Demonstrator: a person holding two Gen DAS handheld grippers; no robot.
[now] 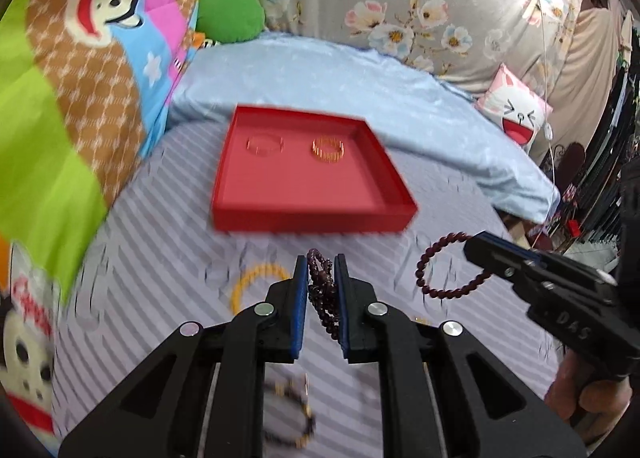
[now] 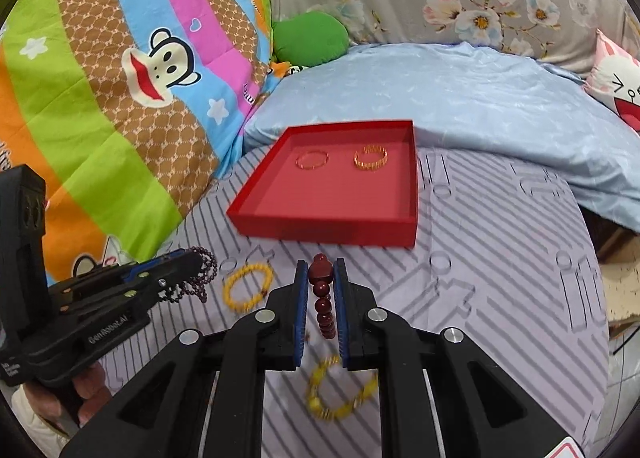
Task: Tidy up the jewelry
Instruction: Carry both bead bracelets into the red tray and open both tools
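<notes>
A red tray (image 1: 304, 214) (image 2: 328, 228) lies on the striped sheet and holds a thin clear-pink bangle (image 1: 264, 145) (image 2: 312, 159) and a gold bangle (image 1: 328, 149) (image 2: 371, 157). My left gripper (image 1: 321, 264) (image 2: 198, 258) is shut on a dark purple small-bead bracelet (image 1: 324, 298) (image 2: 196, 282), just in front of the tray. My right gripper (image 2: 321, 264) (image 1: 474, 248) is shut on a dark red bead bracelet (image 2: 322, 298) (image 1: 440, 270), lifted off the sheet to the right of the left gripper.
A yellow bead bracelet (image 1: 256, 282) (image 2: 248, 284) lies on the sheet near the left gripper. Another yellow bracelet (image 2: 340, 394) and a dark beaded bracelet (image 1: 292, 418) lie closer in. A cartoon quilt (image 2: 100, 98) rises at left; a blue blanket (image 2: 480, 98) lies behind the tray.
</notes>
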